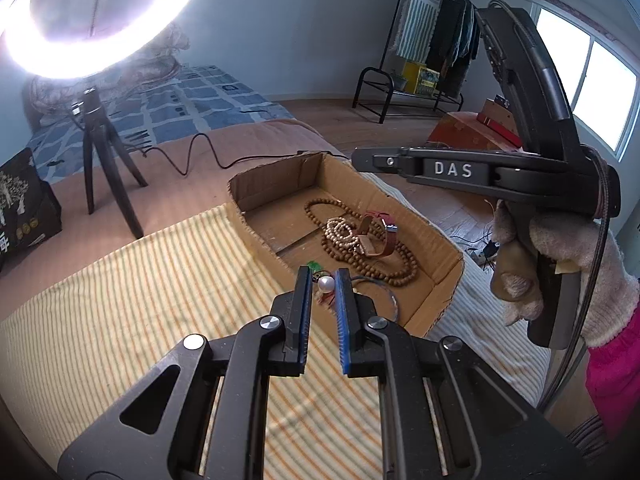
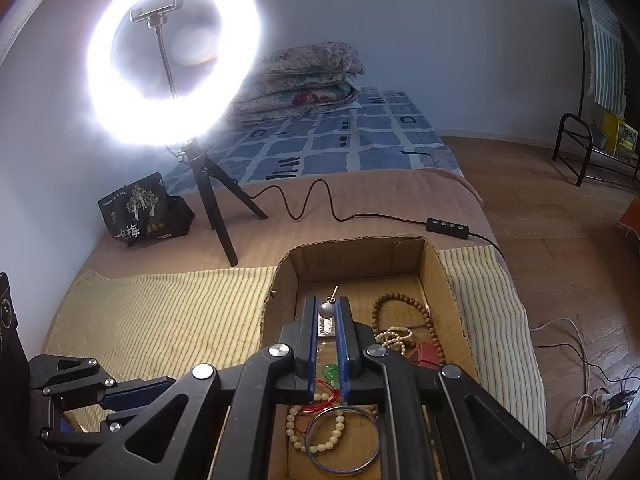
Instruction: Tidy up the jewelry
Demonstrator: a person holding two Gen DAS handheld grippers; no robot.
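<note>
A cardboard box [image 1: 424,216] on the striped cloth holds jewelry: a brown bead necklace [image 1: 404,268], a cream bead bracelet [image 1: 340,232], a red-brown watch [image 1: 380,236] and a thin bangle [image 2: 342,440]. My left gripper [image 1: 323,280] hangs over the box's near end, jaws slightly apart around a white pearl [image 1: 325,284]; I cannot tell if it is gripped. My right gripper [image 2: 326,308] is shut on a pearl earring [image 2: 327,309] with its post sticking up, above the box [image 2: 440,264]. The right gripper also shows in the left wrist view [image 1: 360,158], raised above the box.
A ring light on a black tripod [image 2: 216,212] stands behind the box, with its cable and switch [image 2: 446,226] across the brown blanket. A black bag [image 2: 140,212] sits at the left. The striped cloth [image 1: 140,312] spreads left of the box. The bed edge drops off at the right.
</note>
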